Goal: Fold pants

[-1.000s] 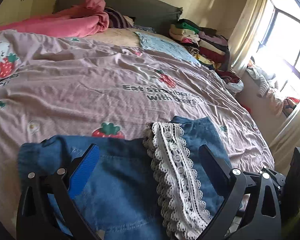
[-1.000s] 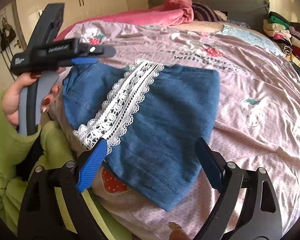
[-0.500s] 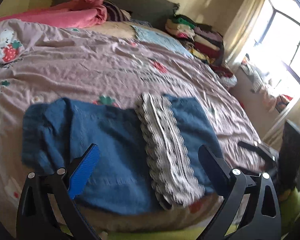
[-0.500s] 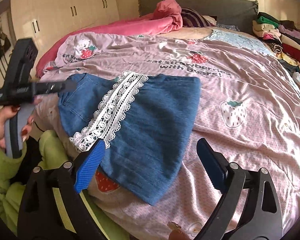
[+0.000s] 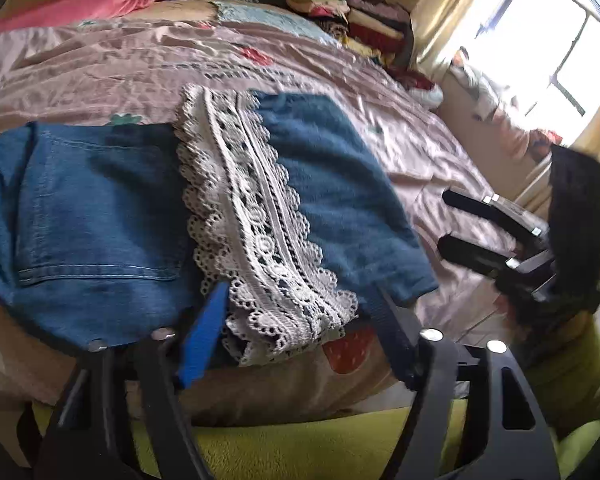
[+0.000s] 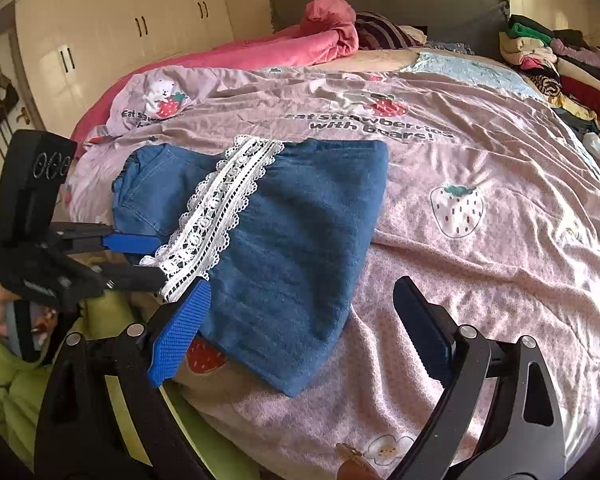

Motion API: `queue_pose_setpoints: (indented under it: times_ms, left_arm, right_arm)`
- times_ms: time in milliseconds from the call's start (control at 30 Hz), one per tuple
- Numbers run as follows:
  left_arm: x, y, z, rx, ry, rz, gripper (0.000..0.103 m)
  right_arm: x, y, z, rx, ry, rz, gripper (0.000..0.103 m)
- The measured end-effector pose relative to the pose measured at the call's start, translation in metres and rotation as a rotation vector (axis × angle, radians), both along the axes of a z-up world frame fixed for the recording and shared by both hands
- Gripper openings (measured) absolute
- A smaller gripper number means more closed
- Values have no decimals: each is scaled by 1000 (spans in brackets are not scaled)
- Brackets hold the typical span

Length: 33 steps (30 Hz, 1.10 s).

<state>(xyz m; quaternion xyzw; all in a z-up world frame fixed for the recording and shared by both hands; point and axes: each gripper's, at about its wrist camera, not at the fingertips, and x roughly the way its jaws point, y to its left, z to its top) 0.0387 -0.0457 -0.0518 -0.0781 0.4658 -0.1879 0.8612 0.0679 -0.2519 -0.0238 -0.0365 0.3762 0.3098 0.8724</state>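
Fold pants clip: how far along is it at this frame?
Done: the denim pants lie folded over on the bed, lace trim on top. In hand: left gripper open at the lace end; right gripper open, holding nothing. Left: possibly another fold.

Near hem of the pants (image 5: 100, 220) is hidden behind the left gripper (image 5: 296, 320) fingers; whether cloth is touched cannot be told. The lace strip (image 5: 252, 216) is smeared by motion blur at its lower end. The right gripper (image 5: 488, 232) is seen blurred in the left view, its tips not resolved. The clothes pile (image 6: 560, 64) is cut off by the right edge. The person's hand (image 6: 24, 320) is mostly covered by the gripper body.
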Motion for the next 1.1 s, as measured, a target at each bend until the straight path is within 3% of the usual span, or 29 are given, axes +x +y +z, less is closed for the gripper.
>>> queue_pose_setpoints:
  times_ms: [67,133,300,433,600,833,1100]
  left_arm:
    - [0,-4,-6,66,2,-7,29]
    - [0,2,-7,76,10,-5,24]
    - [-8,15,-6,88,11,12,24]
    - [-8,18,-7,82,10,22,28]
    - [-8,16,-8,87,8,21,33]
    - [-10,16,-2,92,-8,26,51]
    - [-13,17,9,120,-32,39,75]
  right_arm:
    - [0,1,-3,-1,7,5,86]
    - [-1,4,-5,-5,13,19,86]
    - [-6,23,1,3,-19,89,86]
    - [-5,36,-9,-38,-5,114,83]
    - [0,38,-38,-125,56,118,64]
    - [-1,40,-42,-134,65,114,64]
    - [1,29,-27,-58,89,92,65]
